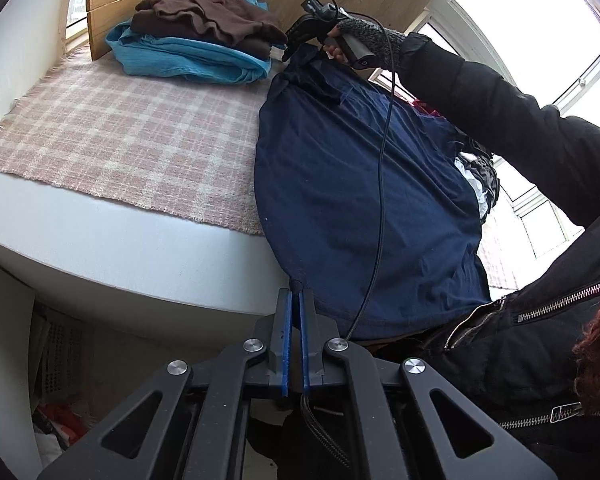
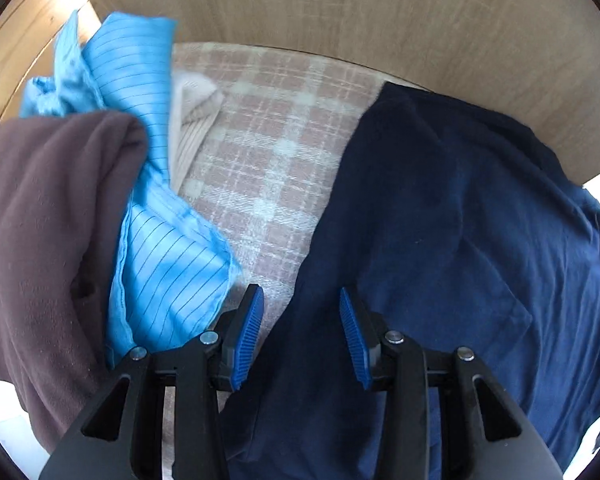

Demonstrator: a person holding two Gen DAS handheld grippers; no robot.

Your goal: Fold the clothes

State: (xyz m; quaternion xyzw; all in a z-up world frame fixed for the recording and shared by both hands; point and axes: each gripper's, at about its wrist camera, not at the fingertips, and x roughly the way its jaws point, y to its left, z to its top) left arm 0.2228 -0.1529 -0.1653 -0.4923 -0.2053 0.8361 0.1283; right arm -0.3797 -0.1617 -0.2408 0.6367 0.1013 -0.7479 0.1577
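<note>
Two garments (image 1: 204,36) already lay folded at the worktop's (image 1: 112,240) far left. My left tool (image 1: 296,300) was clamped on the navy shirt's (image 1: 360,200) near hem; my right tool (image 2: 302,320) stood apart over its far end, unfolded.

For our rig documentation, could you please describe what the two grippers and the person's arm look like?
Both the left gripper and the right gripper have black linkage arms with silver rivets and ribbed blue pads. A thin black cable hangs from the right one's handle. The arm wears a black sleeve, a grey knitted fingerless glove, and a black jacket with silver zips.
</note>
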